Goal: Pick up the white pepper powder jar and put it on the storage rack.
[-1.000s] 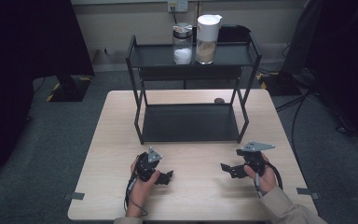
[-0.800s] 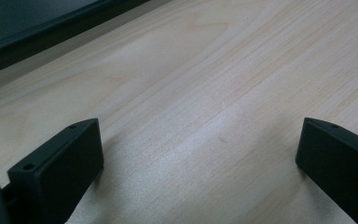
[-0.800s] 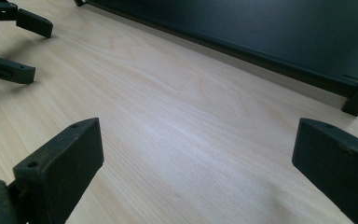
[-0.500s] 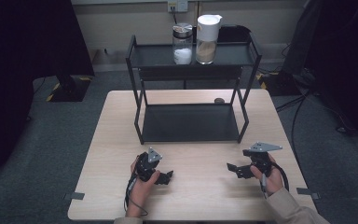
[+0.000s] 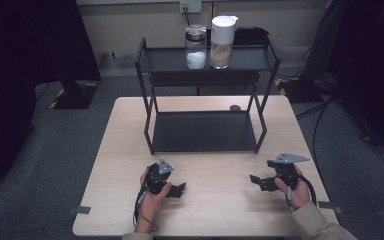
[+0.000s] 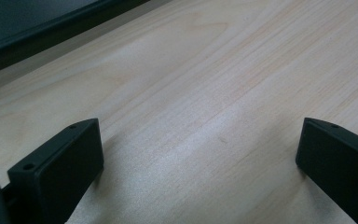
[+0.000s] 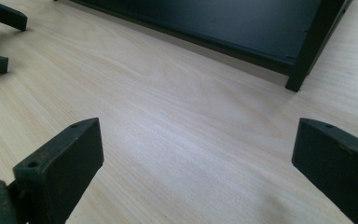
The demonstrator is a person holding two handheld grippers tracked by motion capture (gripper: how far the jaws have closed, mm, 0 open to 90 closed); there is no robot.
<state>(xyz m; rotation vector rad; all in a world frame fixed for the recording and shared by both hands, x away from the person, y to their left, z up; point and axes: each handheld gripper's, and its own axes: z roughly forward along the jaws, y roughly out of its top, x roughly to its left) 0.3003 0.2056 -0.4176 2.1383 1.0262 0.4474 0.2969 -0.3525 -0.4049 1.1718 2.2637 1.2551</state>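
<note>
A black two-tier rack [image 5: 150, 120] stands at the back of the wooden table [image 5: 215, 210]. On its top shelf sit a glass jar with white powder [image 5: 196, 48] and a taller white-lidded jar with brownish contents [image 5: 221, 42]. My left gripper [image 5: 179, 189] rests low on the table in front of the rack, open, pointing right. My right gripper [image 5: 256, 181] is open too and points left toward it. In the left gripper view the gripper [image 6: 200, 154] has bare wood between its jaws. The right gripper [image 7: 198, 154] likewise holds nothing.
A small dark object [image 5: 235, 107] lies on the table behind the rack's right side. The rack's front right leg [image 7: 307, 56] and bottom shelf [image 7: 223, 23] lie ahead in the right gripper view, with the left gripper's fingers [image 7: 2, 16] at top left. Grey floor and cables surround the table.
My right gripper has drifted a little to the right and slightly nearer the table's front edge. The left gripper has stayed put. Both remain open.
</note>
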